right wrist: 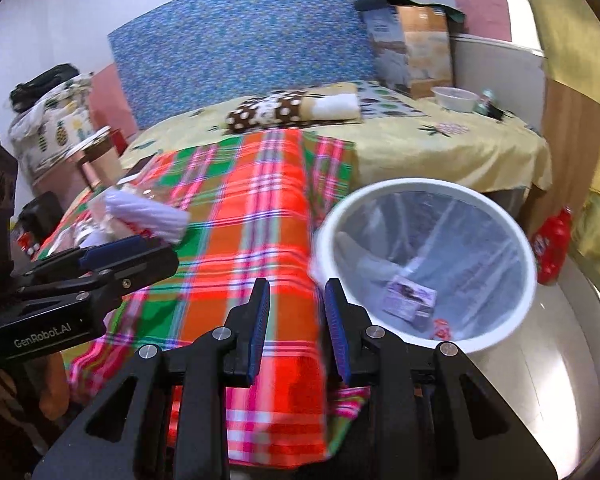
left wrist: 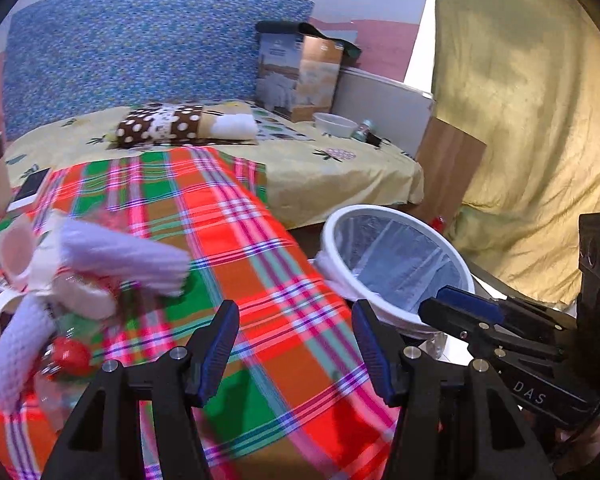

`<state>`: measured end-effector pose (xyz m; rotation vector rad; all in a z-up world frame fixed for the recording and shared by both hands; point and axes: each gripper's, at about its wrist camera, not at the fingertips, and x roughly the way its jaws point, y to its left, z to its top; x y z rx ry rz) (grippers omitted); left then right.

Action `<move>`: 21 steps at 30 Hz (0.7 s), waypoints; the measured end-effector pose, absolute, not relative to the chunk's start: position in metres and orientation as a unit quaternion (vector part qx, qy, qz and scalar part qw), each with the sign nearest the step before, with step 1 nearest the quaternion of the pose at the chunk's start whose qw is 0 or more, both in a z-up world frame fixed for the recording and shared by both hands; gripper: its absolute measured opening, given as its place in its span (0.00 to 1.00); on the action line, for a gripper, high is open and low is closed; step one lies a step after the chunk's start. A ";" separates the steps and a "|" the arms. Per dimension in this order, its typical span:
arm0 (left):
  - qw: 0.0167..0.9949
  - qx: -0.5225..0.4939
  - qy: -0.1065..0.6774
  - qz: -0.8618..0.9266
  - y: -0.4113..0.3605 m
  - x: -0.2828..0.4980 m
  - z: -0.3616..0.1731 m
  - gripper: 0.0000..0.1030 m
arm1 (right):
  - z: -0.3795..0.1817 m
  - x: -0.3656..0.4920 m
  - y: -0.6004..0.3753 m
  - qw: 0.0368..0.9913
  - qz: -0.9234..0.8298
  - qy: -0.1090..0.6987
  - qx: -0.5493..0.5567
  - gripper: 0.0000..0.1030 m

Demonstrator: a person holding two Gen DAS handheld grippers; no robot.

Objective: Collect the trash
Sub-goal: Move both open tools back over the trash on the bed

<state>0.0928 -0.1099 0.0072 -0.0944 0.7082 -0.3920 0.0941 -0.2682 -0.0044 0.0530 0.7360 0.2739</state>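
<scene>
Left wrist view: my left gripper (left wrist: 296,346) points down over the bright plaid cloth (left wrist: 260,280) of red, green and orange that covers the surface. Its jaws stand wide apart and nothing is between them. To its left lies a blurred heap of trash: white crumpled paper towel (left wrist: 120,260), a clear plastic bottle with a red cap (left wrist: 70,356). To its right stands the round white bin with a clear plastic liner (left wrist: 396,264), and my right gripper (left wrist: 452,304) reaches in front of the bin's rim.

Right wrist view: my right gripper (right wrist: 296,328) tilts down at the cloth's edge (right wrist: 276,420), just beside the bin (right wrist: 424,264). Its jaws are only partly apart and hold nothing. Inside the bin lie a small purple-grey packet (right wrist: 410,298) and a red scrap (right wrist: 442,328). My left gripper (right wrist: 132,256) shows at the left, near the paper towel (right wrist: 148,214).
</scene>
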 end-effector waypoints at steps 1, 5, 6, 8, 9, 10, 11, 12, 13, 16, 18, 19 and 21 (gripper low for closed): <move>0.920 -0.047 0.344 -0.184 -0.104 0.090 0.007 0.56 | -0.005 0.094 -0.264 0.922 0.141 0.359 0.024 0.30; 0.923 -0.052 0.344 -0.161 -0.086 0.081 0.006 0.56 | -0.005 0.093 -0.249 0.918 0.165 0.359 0.019 0.30; 0.925 -0.052 0.344 -0.154 -0.081 0.079 0.007 0.56 | -0.006 0.093 -0.246 0.917 0.170 0.360 0.019 0.30; 0.926 -0.055 0.344 -0.142 -0.072 0.075 0.007 0.56 | -0.007 0.093 -0.240 0.915 0.180 0.362 0.017 0.30; 0.928 -0.057 0.343 -0.136 -0.066 0.073 0.006 0.56 | -0.008 0.093 -0.237 0.913 0.185 0.363 0.017 0.30; 0.929 -0.058 0.342 -0.130 -0.061 0.072 0.006 0.56 | -0.009 0.095 -0.233 0.910 0.195 0.366 0.017 0.30; 0.930 -0.060 0.341 -0.124 -0.055 0.070 0.007 0.56 | -0.009 0.094 -0.229 0.908 0.200 0.367 0.018 0.30; 0.931 -0.062 0.341 -0.115 -0.048 0.068 0.007 0.56 | -0.010 0.094 -0.226 0.907 0.206 0.367 0.017 0.30; 0.932 -0.064 0.340 -0.108 -0.042 0.067 0.006 0.56 | -0.009 0.095 -0.221 0.905 0.213 0.368 0.016 0.30; 0.935 -0.072 0.337 -0.088 -0.023 0.064 0.007 0.56 | -0.009 0.097 -0.210 0.902 0.226 0.367 0.010 0.36; 0.937 -0.073 0.333 -0.070 -0.009 0.062 0.009 0.56 | -0.009 0.098 -0.206 0.901 0.231 0.368 0.010 0.48; 0.938 -0.074 0.332 -0.066 -0.005 0.062 0.009 0.56 | -0.009 0.099 -0.202 0.900 0.235 0.368 0.008 0.48; 0.940 -0.075 0.328 -0.051 0.007 0.061 0.010 0.56 | -0.009 0.100 -0.198 0.900 0.235 0.368 0.004 0.48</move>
